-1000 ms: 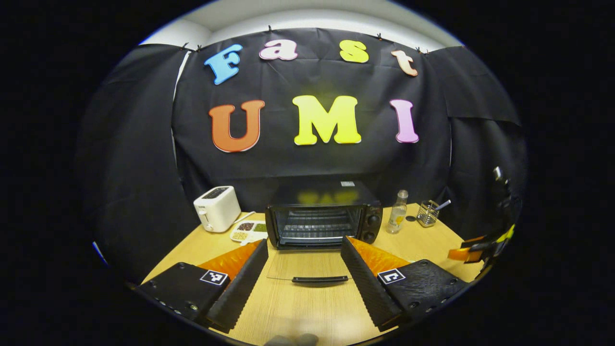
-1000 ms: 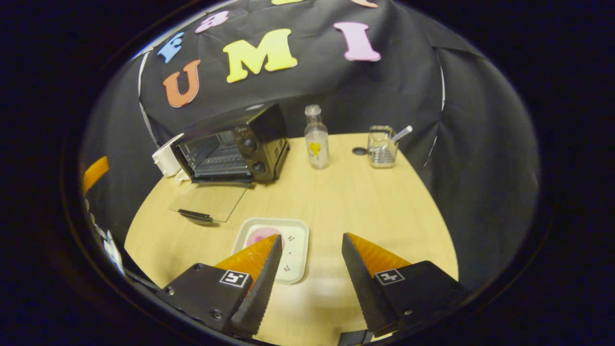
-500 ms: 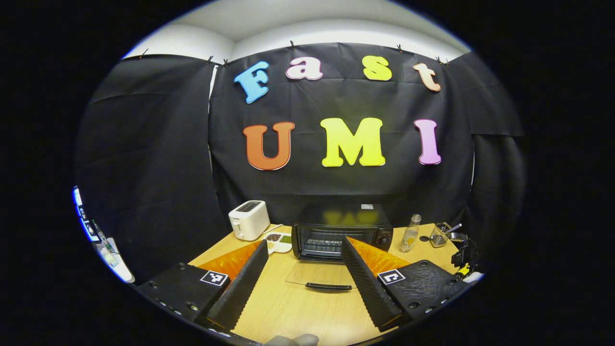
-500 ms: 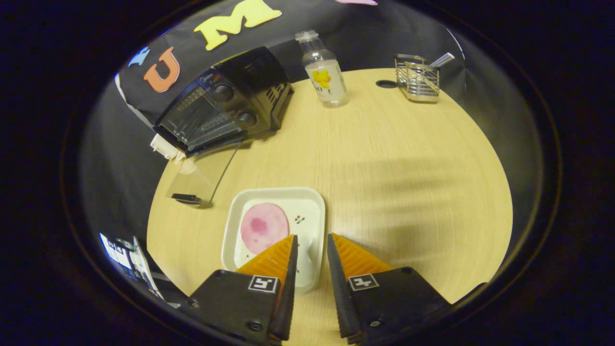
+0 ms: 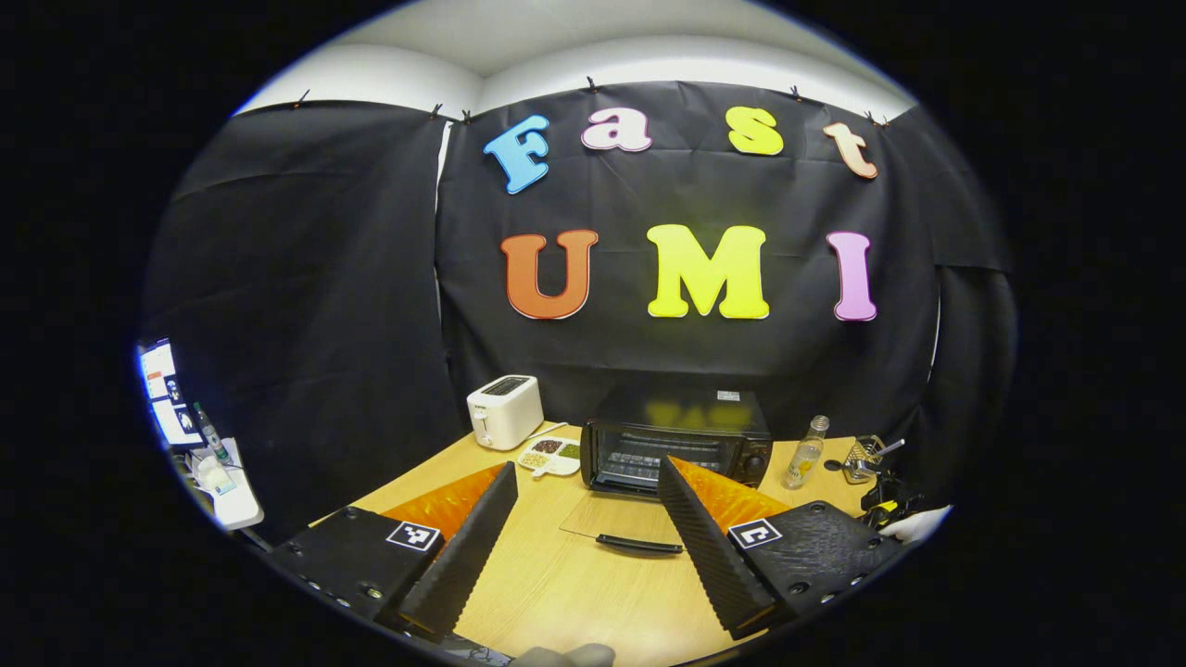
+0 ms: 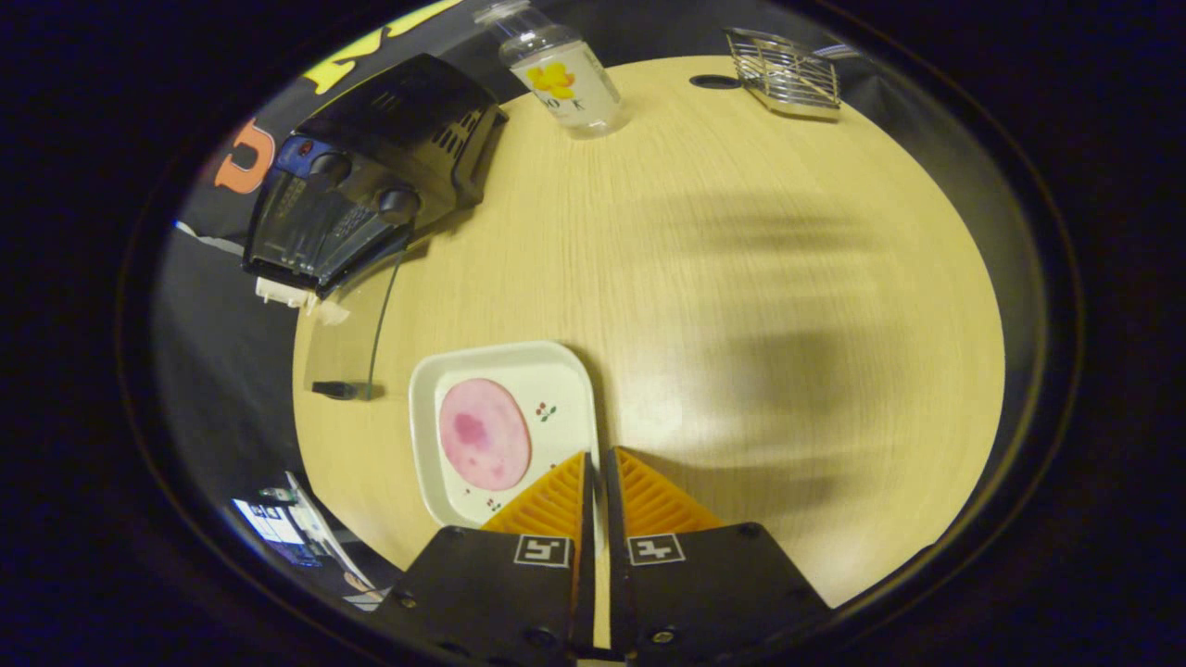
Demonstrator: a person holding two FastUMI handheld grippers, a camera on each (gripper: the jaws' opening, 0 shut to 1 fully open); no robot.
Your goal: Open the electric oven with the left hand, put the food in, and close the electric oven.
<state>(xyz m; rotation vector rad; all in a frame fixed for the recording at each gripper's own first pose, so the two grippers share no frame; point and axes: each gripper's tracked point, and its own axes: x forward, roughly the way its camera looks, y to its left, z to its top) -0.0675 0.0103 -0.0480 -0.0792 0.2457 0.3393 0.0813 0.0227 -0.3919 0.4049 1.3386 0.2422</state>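
Left gripper view: set back from table (image 5: 547,593), low above front edge, facing level toward electric oven (image 5: 676,443) and back wall. Right gripper view: high over table (image 6: 741,278), tilted steeply down, close above tray (image 6: 426,408) near front edge. Shared: oven (image 6: 361,199), its lowered door, bottle (image 5: 802,453) (image 6: 561,79), wire basket (image 5: 864,456) (image 6: 786,74)
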